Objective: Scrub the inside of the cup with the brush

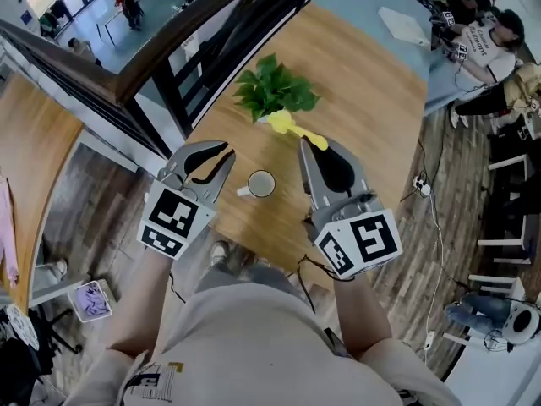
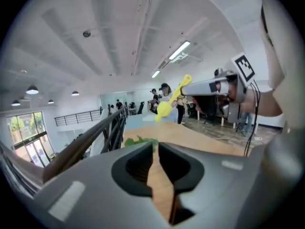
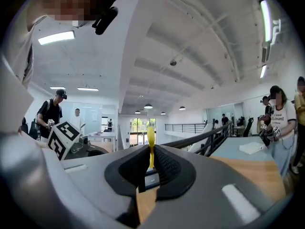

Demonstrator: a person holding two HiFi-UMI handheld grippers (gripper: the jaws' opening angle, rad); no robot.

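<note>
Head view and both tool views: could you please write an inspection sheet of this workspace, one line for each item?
Surface: wooden table, bare wood around the cup.
Job's things: white cup upright on the table, no tool touching it; yellow brush in the right tool, away from the cup.
Clutter: green plant on the table beyond the cup.
Tools: left tool jaws slightly apart, nothing between them; right tool shut on the brush handle.
Cables: cable and a plug on the floor at the right.
Surroundings: dark railing along the table's far edge, people at desks, a lower floor beyond the railing.
</note>
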